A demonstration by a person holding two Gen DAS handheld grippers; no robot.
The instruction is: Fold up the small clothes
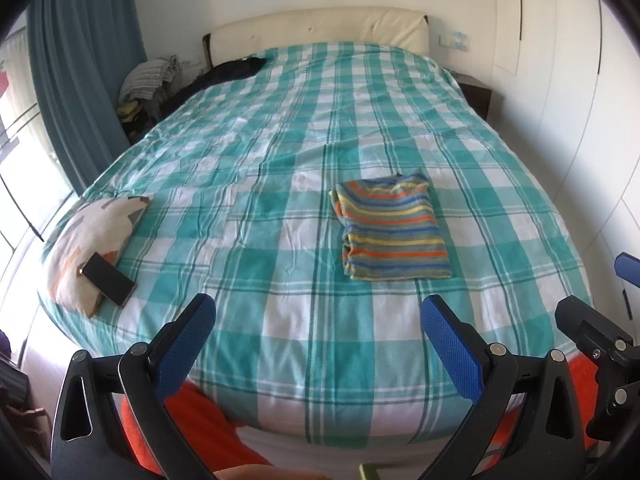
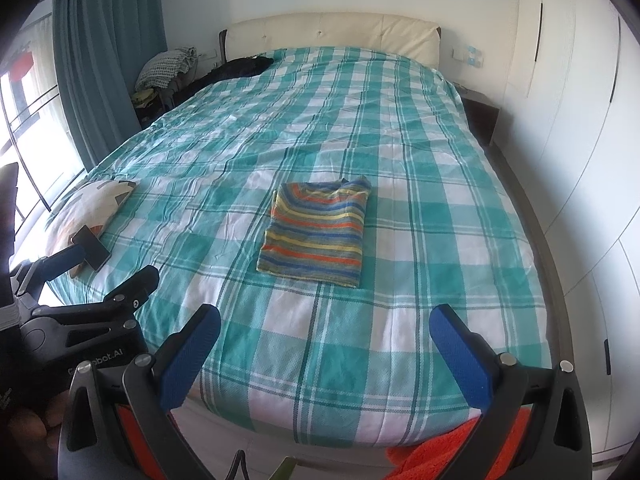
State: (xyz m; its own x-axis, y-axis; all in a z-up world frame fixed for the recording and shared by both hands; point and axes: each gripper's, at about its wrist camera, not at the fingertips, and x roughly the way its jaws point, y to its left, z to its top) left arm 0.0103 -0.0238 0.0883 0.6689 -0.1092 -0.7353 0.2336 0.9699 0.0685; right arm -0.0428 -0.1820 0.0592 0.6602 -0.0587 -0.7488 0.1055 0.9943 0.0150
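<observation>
A small striped garment [image 1: 394, 227] in orange, yellow, blue and grey lies folded into a neat rectangle on the teal checked bedspread [image 1: 280, 152]. It also shows in the right wrist view [image 2: 318, 230]. My left gripper [image 1: 318, 320] is open and empty, held over the foot of the bed, well short of the garment. My right gripper [image 2: 324, 328] is open and empty too, at the foot of the bed, in front of the garment. The right gripper shows at the right edge of the left wrist view [image 1: 596, 340].
A patterned cushion [image 1: 92, 240] with a black phone [image 1: 110, 284] on it lies at the bed's left front corner. Dark clothing [image 1: 236, 70] lies near the headboard. An orange cloth [image 2: 440, 456] is below the bed edge. White wardrobes [image 2: 580, 120] stand right, curtains [image 1: 80, 60] left.
</observation>
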